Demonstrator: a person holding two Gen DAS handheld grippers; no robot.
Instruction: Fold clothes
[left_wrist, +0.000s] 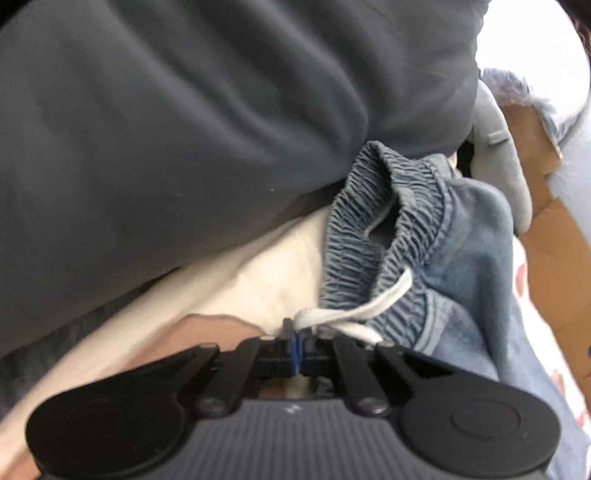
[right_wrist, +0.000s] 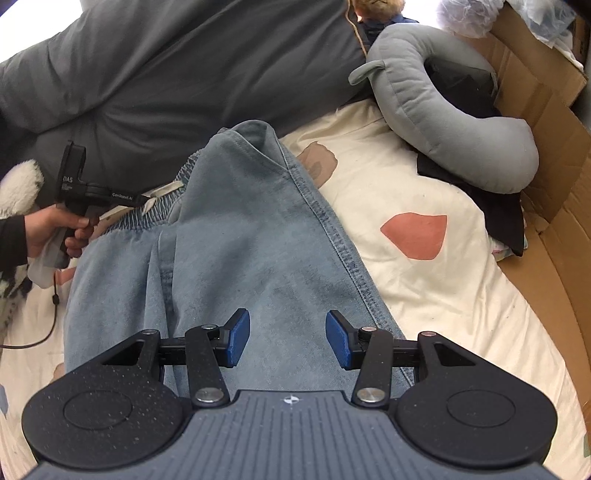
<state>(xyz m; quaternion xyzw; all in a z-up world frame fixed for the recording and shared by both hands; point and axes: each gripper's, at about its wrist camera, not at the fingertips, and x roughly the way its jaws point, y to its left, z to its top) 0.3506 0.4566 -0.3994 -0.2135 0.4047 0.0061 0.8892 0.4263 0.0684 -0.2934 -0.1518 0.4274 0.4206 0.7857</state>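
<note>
Left claw (left_wrist: 297, 338): jaws fully together at the waistband end of the jeans (right_wrist: 236, 236), with the white drawstring (left_wrist: 354, 310) lying at the fingertips. The wrist view suggests the cord or a thin fold of fabric is pinched, but what sits between the pads cannot be told for certain. A pinch at this point would anchor the top of the garment so that it can be pulled straight.

Right claw (right_wrist: 288, 339): jaws stand about half apart above the leg of the jeans, pads clear of the cloth and holding nothing. It is centred over the leg, likely in readiness to take the denim further down.

Jeans: spread lengthwise on the bed (right_wrist: 424, 302), on the cream sheet with red patches, waistband (left_wrist: 373, 221) open beside the dark grey duvet (left_wrist: 184, 129). A grey neck pillow (right_wrist: 443, 122) and a cardboard box (right_wrist: 546, 122) lie well apart to the right, clear of the working area.

Status: garment not yet folded.
</note>
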